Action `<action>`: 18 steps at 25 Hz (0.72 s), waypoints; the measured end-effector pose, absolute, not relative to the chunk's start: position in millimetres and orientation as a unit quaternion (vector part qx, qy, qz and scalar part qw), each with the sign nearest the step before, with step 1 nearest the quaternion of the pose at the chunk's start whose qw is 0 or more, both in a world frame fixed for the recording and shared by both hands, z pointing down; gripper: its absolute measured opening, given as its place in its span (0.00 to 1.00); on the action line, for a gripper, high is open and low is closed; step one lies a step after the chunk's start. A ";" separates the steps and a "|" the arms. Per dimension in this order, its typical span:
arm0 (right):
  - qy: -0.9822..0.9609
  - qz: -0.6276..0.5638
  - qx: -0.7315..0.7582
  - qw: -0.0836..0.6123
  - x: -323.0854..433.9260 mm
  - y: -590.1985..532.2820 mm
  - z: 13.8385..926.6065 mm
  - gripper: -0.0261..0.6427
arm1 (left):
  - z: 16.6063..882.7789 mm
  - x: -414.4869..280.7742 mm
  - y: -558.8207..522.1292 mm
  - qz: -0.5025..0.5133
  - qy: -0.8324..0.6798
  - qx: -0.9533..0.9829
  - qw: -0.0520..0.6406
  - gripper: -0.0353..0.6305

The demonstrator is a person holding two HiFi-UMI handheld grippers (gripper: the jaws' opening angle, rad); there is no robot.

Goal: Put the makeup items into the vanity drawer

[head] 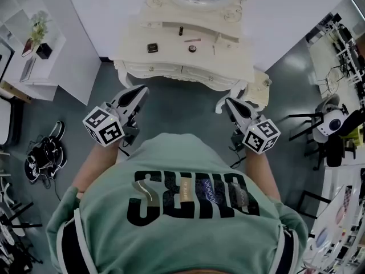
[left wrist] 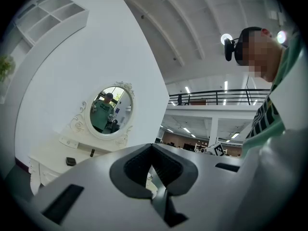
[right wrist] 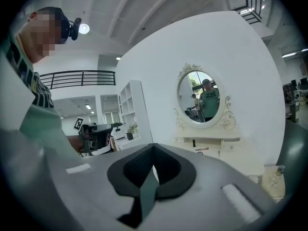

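The cream vanity (head: 171,59) stands ahead with its drawer front (head: 182,70) closed. On its top lie a dark square compact (head: 152,48), a lipstick (head: 181,31), a pink pencil (head: 192,40), a small round pot (head: 192,48) and a thin stick (head: 214,49). My left gripper (head: 141,90) and right gripper (head: 228,101) hang short of the vanity's front edge, both shut and holding nothing. The left gripper (left wrist: 152,148) looks toward the oval mirror (left wrist: 109,110), the compact (left wrist: 70,161) and the lipstick (left wrist: 92,153). Past the right gripper (right wrist: 153,148), the lipstick (right wrist: 194,142) and the pencil (right wrist: 202,148) show.
A small cream stool (head: 259,93) stands at the vanity's right corner. A white shelf unit (head: 34,33) with a plant lines the left wall. A black bag (head: 45,153) lies on the grey floor at left. Chairs and desks (head: 333,124) crowd the right side.
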State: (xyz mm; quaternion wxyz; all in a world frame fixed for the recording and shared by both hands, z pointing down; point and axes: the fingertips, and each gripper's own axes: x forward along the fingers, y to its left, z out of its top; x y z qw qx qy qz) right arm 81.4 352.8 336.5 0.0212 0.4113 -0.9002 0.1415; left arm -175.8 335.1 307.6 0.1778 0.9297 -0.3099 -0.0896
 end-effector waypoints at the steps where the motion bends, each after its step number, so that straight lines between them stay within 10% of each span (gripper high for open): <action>1: -0.900 0.145 0.410 0.021 84.2 352.2 337.4 0.05 | 307.7 -172.4 334.3 -0.089 -0.309 0.930 0.178 0.06; 18: -0.901 0.139 0.411 0.002 184.5 356.2 339.5 0.05 | 308.4 -67.0 327.6 -0.084 -0.293 0.936 0.178 0.06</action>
